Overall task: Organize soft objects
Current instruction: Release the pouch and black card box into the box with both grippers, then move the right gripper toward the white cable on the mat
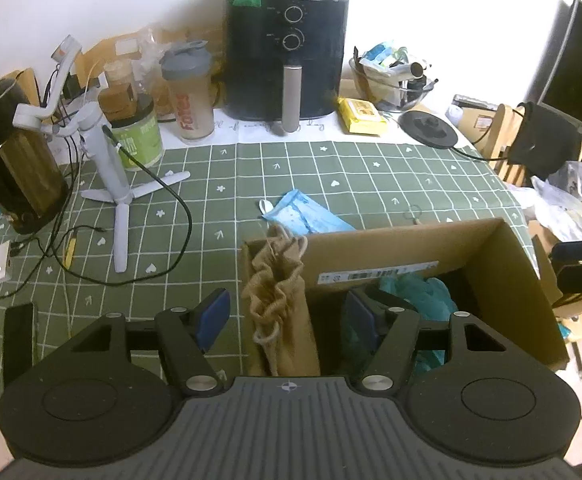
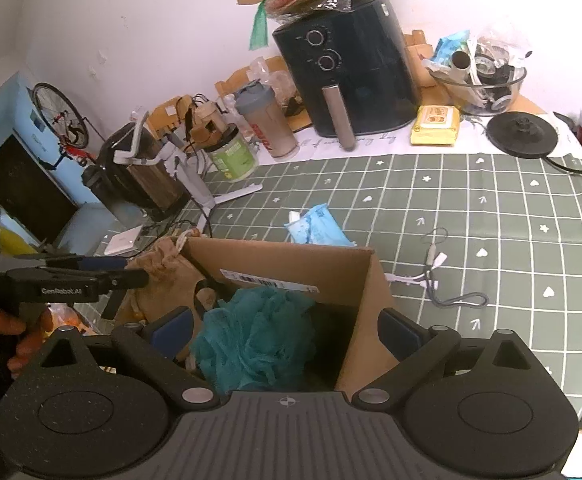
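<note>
The desk point(image 1: 331, 168), under a green checked cloth, carries an open cardboard box point(image 1: 503, 280) at its near edge. A teal mesh sponge point(image 2: 255, 336) lies inside the box; a tan drawstring pouch point(image 1: 275, 296) is draped over its left wall. A blue packet point(image 1: 303, 216) lies just behind the box. The left tongs point(image 1: 287, 316) stand apart around the pouch, pads clear of it; the right tongs point(image 2: 287, 328) gape wide and empty over the box.

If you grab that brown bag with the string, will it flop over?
Probably yes. The brown drawstring bag looks like soft cloth, crumpled and sagging over the cardboard box wall, so it should droop when lifted. It seems light. Its loose cord might snag on the box edge.
</note>
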Demonstrator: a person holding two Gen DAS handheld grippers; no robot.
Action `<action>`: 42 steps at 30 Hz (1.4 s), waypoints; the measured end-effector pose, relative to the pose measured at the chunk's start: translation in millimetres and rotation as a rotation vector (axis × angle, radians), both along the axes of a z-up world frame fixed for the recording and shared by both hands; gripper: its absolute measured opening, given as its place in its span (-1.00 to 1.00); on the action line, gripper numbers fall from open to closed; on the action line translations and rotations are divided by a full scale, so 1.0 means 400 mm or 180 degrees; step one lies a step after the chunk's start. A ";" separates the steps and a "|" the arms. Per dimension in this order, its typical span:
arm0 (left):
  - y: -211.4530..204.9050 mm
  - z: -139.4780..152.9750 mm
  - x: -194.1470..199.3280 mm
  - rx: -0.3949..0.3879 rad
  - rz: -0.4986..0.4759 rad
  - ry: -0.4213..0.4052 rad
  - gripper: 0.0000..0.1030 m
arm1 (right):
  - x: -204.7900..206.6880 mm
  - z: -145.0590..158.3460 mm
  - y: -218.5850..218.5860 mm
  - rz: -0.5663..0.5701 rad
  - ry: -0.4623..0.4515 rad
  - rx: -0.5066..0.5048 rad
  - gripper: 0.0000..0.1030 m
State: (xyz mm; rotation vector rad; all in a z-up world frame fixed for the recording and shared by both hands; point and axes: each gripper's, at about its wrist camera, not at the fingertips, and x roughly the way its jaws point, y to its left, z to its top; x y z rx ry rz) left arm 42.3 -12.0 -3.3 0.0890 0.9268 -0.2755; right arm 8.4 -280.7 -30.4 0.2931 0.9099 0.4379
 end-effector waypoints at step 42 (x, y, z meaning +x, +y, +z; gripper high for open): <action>0.059 0.024 0.191 -0.0435 -0.0368 -0.0021 0.23 | 0.374 -0.219 -0.106 -0.0481 0.0293 -0.1237 1.00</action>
